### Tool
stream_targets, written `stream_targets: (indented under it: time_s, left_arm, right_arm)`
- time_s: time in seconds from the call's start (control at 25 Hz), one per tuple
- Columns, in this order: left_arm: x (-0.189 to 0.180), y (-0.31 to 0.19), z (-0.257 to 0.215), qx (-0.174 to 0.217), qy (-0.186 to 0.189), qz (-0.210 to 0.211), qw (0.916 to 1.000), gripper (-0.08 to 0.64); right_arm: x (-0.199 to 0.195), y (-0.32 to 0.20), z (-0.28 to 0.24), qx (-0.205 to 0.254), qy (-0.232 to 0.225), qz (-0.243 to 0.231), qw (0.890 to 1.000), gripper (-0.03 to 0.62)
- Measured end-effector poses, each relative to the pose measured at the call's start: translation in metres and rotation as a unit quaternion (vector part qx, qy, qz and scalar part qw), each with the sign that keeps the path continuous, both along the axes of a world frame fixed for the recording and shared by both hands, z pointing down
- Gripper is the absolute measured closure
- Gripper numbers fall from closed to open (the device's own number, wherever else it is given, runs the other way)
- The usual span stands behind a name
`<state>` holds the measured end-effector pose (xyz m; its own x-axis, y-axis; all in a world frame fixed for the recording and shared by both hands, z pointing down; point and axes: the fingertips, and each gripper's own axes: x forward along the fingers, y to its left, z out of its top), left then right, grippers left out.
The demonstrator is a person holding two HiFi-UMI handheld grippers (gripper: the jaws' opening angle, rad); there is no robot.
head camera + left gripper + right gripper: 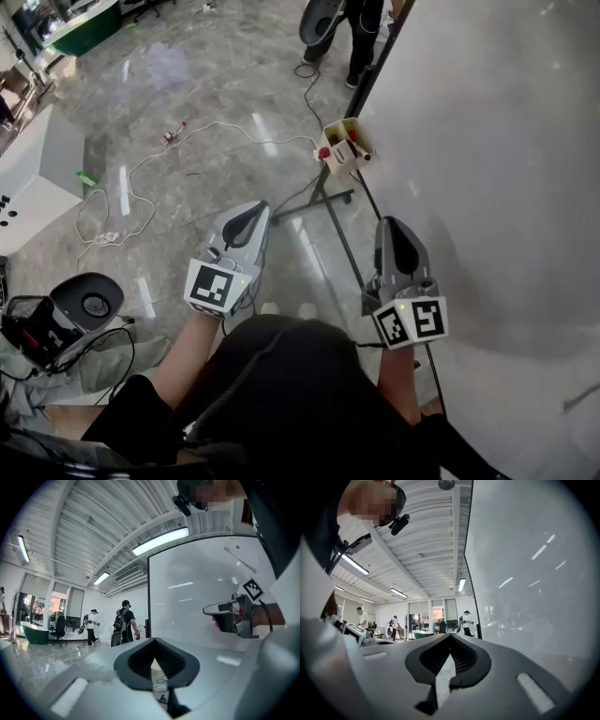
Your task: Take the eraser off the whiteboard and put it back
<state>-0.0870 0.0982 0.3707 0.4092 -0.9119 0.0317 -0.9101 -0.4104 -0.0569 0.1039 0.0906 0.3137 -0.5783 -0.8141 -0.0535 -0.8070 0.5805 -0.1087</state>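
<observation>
Now, left claw (253,210), right claw (393,226) pressed together, empty, eraser (340,150) possibly in beige box (364,150), axis unclear

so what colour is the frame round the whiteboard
The whiteboard frame is black; the left gripper view shows it best.

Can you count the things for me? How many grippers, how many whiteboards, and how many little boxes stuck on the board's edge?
Grippers: 2 (left gripper, right gripper)
Whiteboard: 1
Little box on the board's edge: 1
Total: 4
</observation>
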Motion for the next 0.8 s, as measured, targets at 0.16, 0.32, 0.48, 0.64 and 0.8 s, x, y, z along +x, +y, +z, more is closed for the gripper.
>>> stream_targets:
  time_s: [0.16, 0.32, 0.48, 0.64, 0.8]
  left_arm:
    - [-0.011, 0.005, 0.006, 0.002, -0.004, 0.006, 1.0, 0.554]
    - [-0.021, 0.011, 0.007, -0.005, 0.006, 0.002, 1.0, 0.554]
    - [-0.033, 0.017, 0.008, -0.01, 0.012, -0.003, 0.9999, 0.554]
    - [-0.038, 0.015, 0.013, -0.012, 0.014, -0.002, 0.9998, 0.554]
    - [-0.034, 0.005, 0.017, -0.017, 0.013, 0.002, 0.9998, 0.554]
  right_arm:
    - [-0.01, 0.005, 0.003, -0.001, 0.004, 0.001, 1.0, 0.583]
    - [-0.022, 0.011, 0.005, -0.002, 0.012, -0.001, 1.0, 0.583]
    - [-0.032, 0.016, 0.005, -0.001, 0.02, 0.001, 1.0, 0.583]
    - [-0.035, 0.013, 0.009, -0.005, 0.023, 0.006, 1.0, 0.583]
    - [-0.031, 0.003, 0.013, -0.01, 0.023, 0.009, 1.0, 0.583]
